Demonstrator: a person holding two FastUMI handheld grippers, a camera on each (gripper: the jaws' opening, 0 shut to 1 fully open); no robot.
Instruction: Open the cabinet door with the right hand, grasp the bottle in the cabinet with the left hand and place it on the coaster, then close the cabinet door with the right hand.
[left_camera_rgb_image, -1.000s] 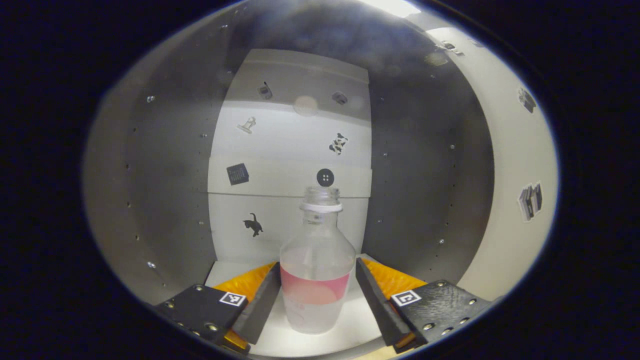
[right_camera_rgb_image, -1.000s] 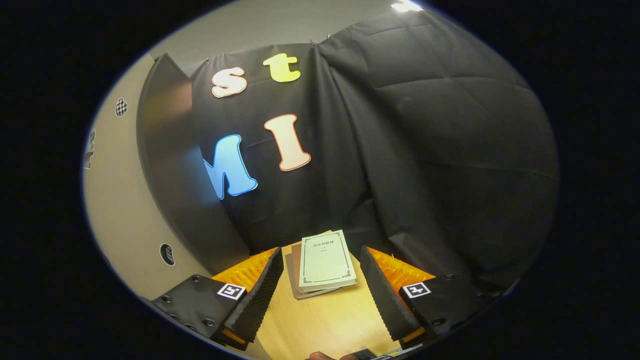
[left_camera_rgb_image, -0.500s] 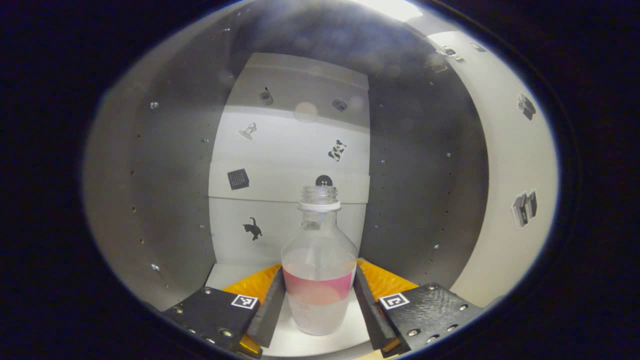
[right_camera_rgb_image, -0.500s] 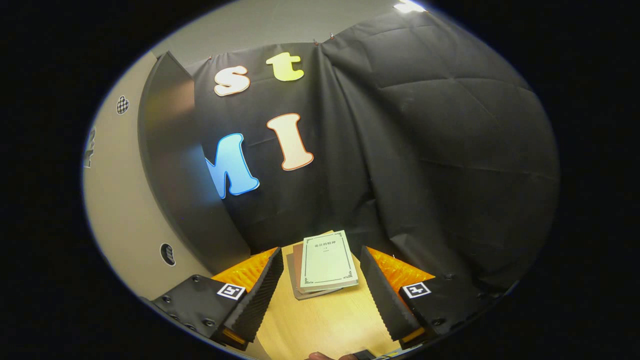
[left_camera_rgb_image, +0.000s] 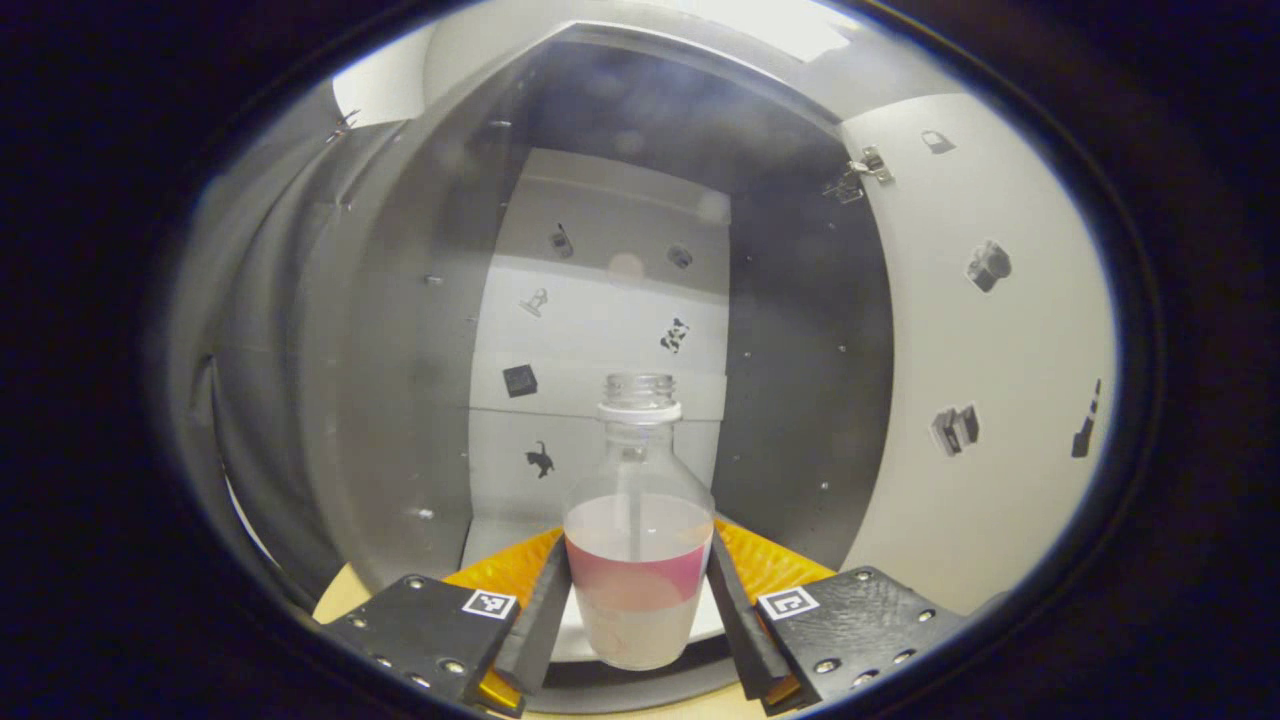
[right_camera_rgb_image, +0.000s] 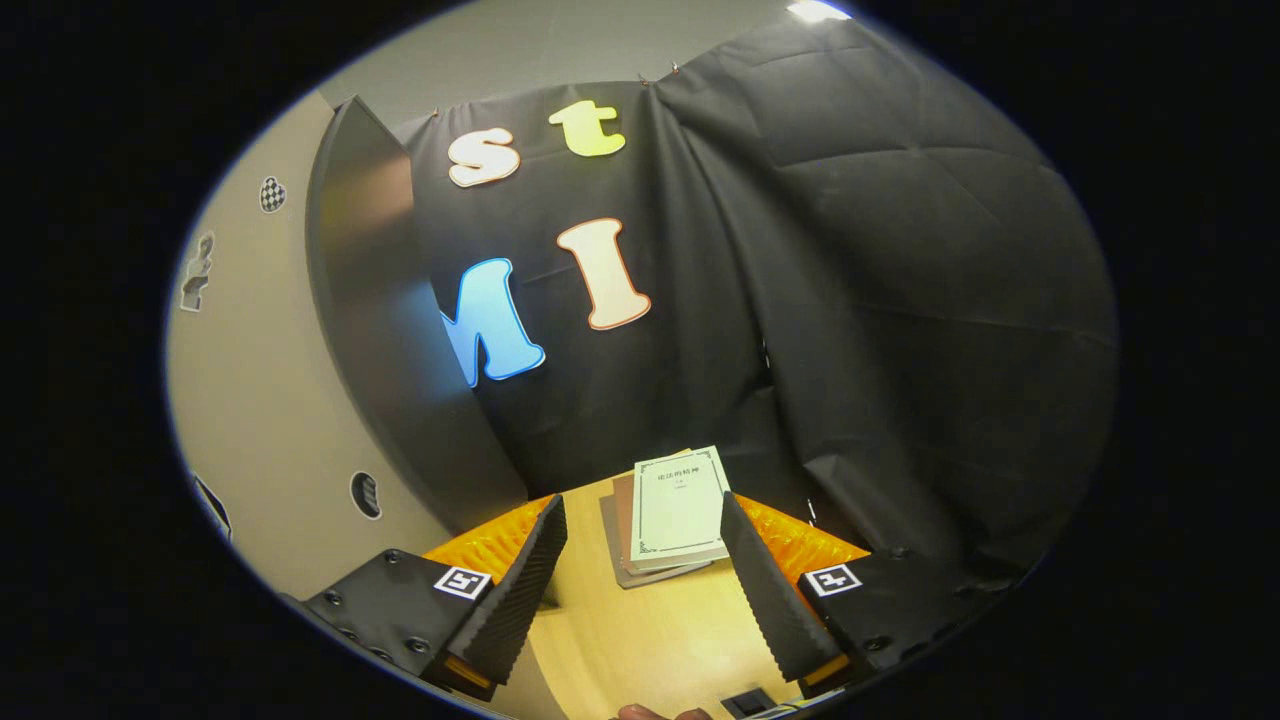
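Bottle (left_camera_rgb_image: 638, 540) of clear plastic, uncapped, with a white neck ring and a pink label band, stands upright between the two fingers of the left gripper (left_camera_rgb_image: 638, 612). Both fingers press against the label band, one on each side, so this gripper is clamped on the bottle. The bottle's base appears just above the front edge of the white cabinet shelf (left_camera_rgb_image: 500, 532) (whether it rests on the shelf or is lifted clear cannot be told). Behind it is the cabinet interior (left_camera_rgb_image: 400, 400): grey side walls with rows of small holes, and a white back panel (left_camera_rgb_image: 600, 340) bearing small dark stickers. The white cabinet door (left_camera_rgb_image: 990, 380) stands open at the right of the left gripper view, hinge visible near its top, stickers on its inner face.

In the right gripper view, the right gripper (right_camera_rgb_image: 645, 590) holds nothing; its fingers are spread wide apart over a light wooden tabletop (right_camera_rgb_image: 650, 640). A small stack of books (right_camera_rgb_image: 670, 515), a pale green cover on top, lies on the table beyond the fingertips, against the black cloth wall. The cabinet's pale side (right_camera_rgb_image: 260, 400) shows at the left of that view.
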